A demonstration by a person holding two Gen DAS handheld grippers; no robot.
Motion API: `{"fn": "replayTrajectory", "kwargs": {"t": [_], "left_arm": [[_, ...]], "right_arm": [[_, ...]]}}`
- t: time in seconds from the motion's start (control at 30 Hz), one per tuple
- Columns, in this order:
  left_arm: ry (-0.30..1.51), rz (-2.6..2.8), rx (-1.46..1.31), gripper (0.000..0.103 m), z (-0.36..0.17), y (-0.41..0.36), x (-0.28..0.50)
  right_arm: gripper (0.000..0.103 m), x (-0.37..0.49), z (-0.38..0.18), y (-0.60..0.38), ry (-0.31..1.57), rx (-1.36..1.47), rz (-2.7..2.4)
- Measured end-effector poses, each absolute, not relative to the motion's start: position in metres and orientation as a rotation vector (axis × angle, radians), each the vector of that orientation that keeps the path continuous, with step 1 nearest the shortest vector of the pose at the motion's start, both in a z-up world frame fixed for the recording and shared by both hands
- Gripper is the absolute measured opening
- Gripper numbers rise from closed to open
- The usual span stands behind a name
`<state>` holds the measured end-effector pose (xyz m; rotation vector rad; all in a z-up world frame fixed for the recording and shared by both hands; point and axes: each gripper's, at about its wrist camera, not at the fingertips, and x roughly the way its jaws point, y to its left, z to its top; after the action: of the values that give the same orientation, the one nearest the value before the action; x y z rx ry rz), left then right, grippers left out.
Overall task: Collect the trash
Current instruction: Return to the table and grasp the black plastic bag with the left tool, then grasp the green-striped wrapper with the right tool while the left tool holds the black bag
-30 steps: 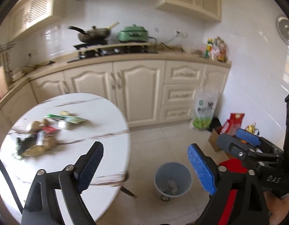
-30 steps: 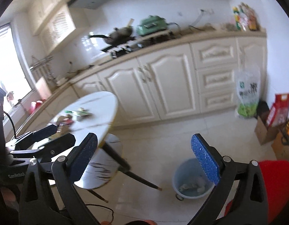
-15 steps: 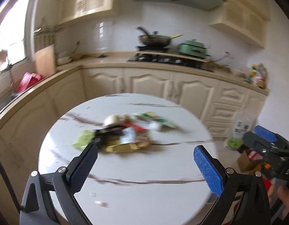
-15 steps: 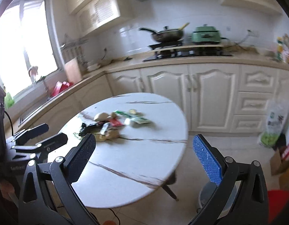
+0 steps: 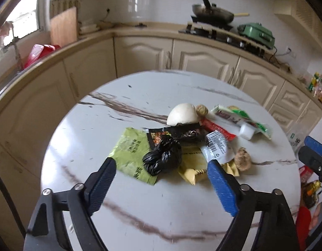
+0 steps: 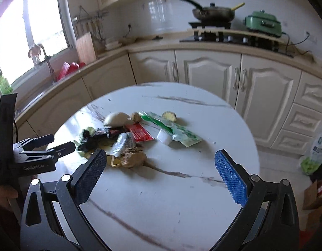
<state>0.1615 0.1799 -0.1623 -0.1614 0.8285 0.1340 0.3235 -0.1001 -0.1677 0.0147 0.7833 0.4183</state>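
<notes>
Both grippers hang over the round table [image 5: 81,125], empty and spread wide, and to my eye this is the approach to the next pick: nothing is gripped yet, and the trash lies ahead of them in one loose heap.

The left gripper [image 5: 161,185] is the closer. Just beyond its tips sits a knotted black bag [image 5: 163,159], lying on a green packet [image 5: 129,148] whose print is too smeared to read. Off its right finger lie a yellow wrapper [image 5: 192,168] and a silver wrapper [image 5: 216,147] showing a barcode, with a brown crumpled lump [image 5: 242,159] just to the right. Further ahead come a dark snack packet [image 5: 175,132], a red sachet [image 5: 217,127], a white half shell [image 5: 183,115] and a long green-and-white wrapper [image 5: 240,118]; its lettering will not resolve.

I judge the black bag the likely target, being centred between the open jaws. The move would call for a short push forward and down, then a close on the bag's knot without pinching the packet beneath.

The right gripper [image 6: 161,171] sits further back, the heap ahead and to its left, the brown lump [image 6: 132,158] nearest its left finger. From its side, the left gripper's body reads "GenRobot.AI". No bin shows in either view.
</notes>
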Motion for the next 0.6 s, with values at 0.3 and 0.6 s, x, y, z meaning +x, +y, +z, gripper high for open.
{"fn": "replayTrajectory", "kwargs": {"t": [0.3,0.6], "left_arm": [[0.911,0.119,-0.146,0.045,-0.177,0.202,0.226],[0.831,0.105,-0.164,0.041,-0.176,0.208,0.228]], "right_arm": [[0.103,0.376,-0.197,-0.089,0.832,-0.07,0.368],[0.102,0.414,-0.218,-0.089,0.873,-0.035,0.42]]}}
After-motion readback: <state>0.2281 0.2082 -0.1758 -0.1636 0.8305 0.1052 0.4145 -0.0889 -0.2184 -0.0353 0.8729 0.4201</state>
